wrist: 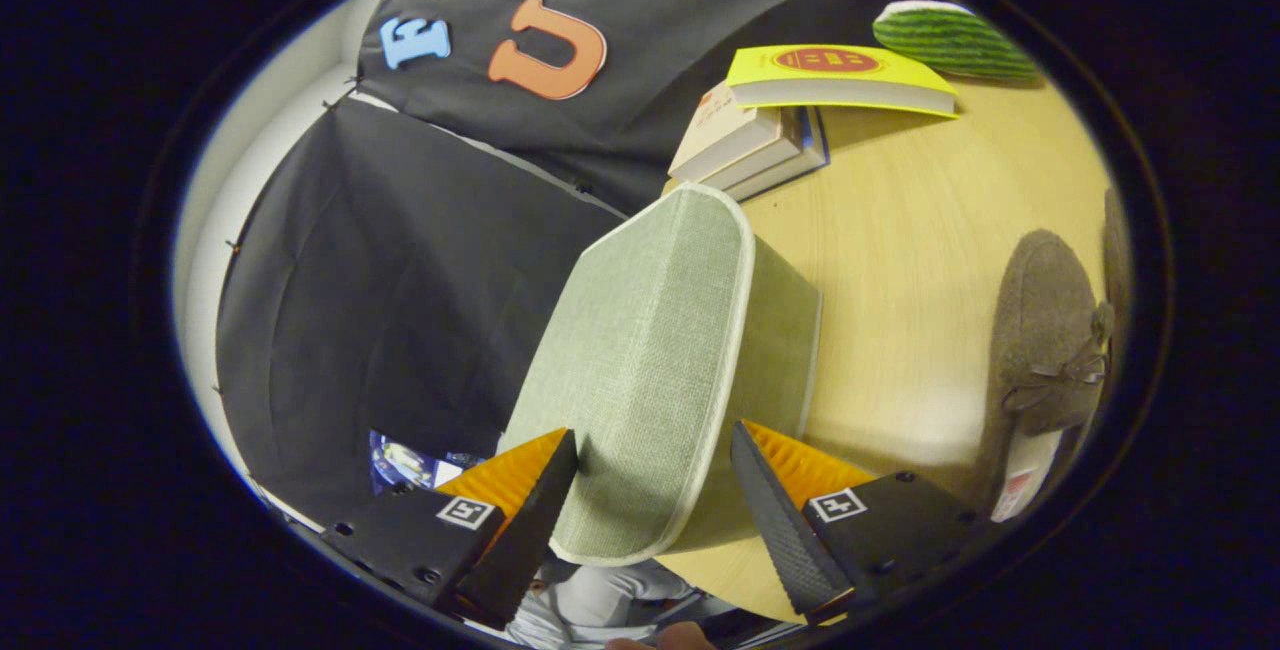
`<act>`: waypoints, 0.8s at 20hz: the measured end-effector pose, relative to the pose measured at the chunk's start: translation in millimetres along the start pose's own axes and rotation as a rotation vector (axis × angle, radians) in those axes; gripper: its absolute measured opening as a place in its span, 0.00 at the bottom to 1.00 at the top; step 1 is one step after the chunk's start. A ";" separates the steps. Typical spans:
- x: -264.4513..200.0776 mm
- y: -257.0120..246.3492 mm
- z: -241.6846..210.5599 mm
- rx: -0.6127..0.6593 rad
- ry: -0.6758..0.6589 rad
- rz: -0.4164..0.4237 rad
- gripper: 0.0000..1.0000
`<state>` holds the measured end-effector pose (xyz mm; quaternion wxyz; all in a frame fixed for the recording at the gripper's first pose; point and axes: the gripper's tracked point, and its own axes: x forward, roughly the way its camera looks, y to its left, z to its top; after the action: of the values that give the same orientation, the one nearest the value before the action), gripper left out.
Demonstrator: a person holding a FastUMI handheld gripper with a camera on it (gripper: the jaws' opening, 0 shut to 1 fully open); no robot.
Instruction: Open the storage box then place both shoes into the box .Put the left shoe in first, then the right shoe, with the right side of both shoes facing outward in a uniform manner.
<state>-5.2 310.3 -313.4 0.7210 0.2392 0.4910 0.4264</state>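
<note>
Green fabric lid [650, 370] between open gripper [655, 490]

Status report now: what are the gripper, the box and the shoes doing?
Gripper open, fingers either side of pale green fabric box lid, not pressing. Brown felt shoe on wooden table beyond. Nothing blocking.

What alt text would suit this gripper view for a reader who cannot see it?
The tongs straddle the raised green fabric lid of the storage box, fingers apart with gaps either side. On the wooden table beyond lie a brown slipper, stacked books and a striped green cushion.
</note>
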 end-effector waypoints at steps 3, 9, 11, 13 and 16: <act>3.3 2.4 2.5 0.025 0.011 0.027 0.97; -16.6 -0.7 15.4 0.006 -0.012 -0.025 0.74; -30.8 1.5 26.5 -0.012 -0.056 -0.058 0.37; -36.7 12.1 27.2 -0.022 -0.052 -0.052 0.23; -40.9 31.3 34.8 -0.074 -0.051 -0.050 0.11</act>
<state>8.4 294.4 -254.8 0.7521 0.2108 0.4624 0.4196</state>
